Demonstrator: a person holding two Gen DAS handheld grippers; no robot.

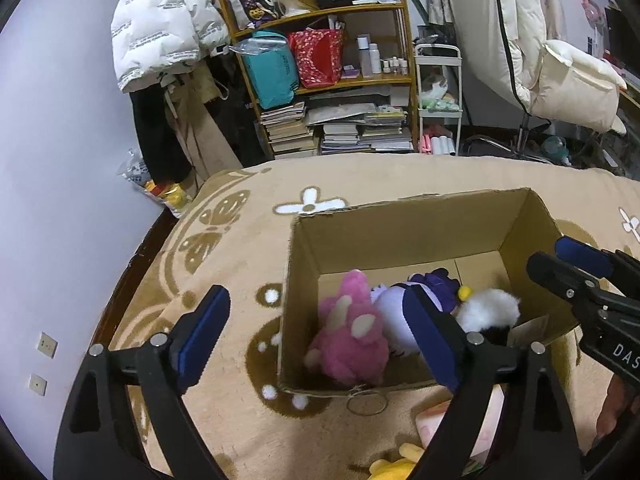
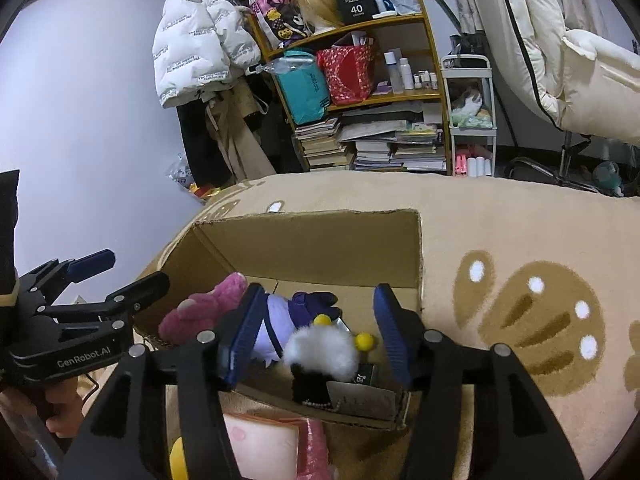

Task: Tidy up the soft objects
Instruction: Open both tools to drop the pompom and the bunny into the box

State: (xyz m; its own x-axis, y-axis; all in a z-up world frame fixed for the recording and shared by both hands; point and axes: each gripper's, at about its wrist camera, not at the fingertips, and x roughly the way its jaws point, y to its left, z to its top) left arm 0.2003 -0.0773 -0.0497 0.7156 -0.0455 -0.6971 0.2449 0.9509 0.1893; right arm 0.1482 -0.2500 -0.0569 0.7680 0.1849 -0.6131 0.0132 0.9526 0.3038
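1. Left gripper (image 1: 320, 340): jaws are seen spread wide, nothing between the pads; it is held over the near left corner of the box (image 1: 400, 232).
2. Right gripper (image 2: 316, 336): jaws are seen parted to a middling width, pads clear of any toy; it is held over the near right part of the box.
3. Box: open-topped cardboard, set on a tan blanket (image 1: 240, 248) with brown and white patterns.
4. Pink plush (image 1: 352, 340): found in the box, below and just ahead of the left gripper, against the left wall.
5. White-and-purple plush (image 1: 404, 308): found in the box beside the pink plush, partly hidden by the left gripper's right finger.
6. White fluffy toy (image 2: 320, 350) with yellow bits: found directly below the right gripper, between the lines of its fingers but untouched by them; a paper tag lies at the near wall.
7. Outside the box, nearer than both grippers: a pale pink item (image 2: 260, 448) and a yellow plush (image 1: 394, 468) are noted on the blanket.
8. Each gripper is visible in the other's view, side by side.
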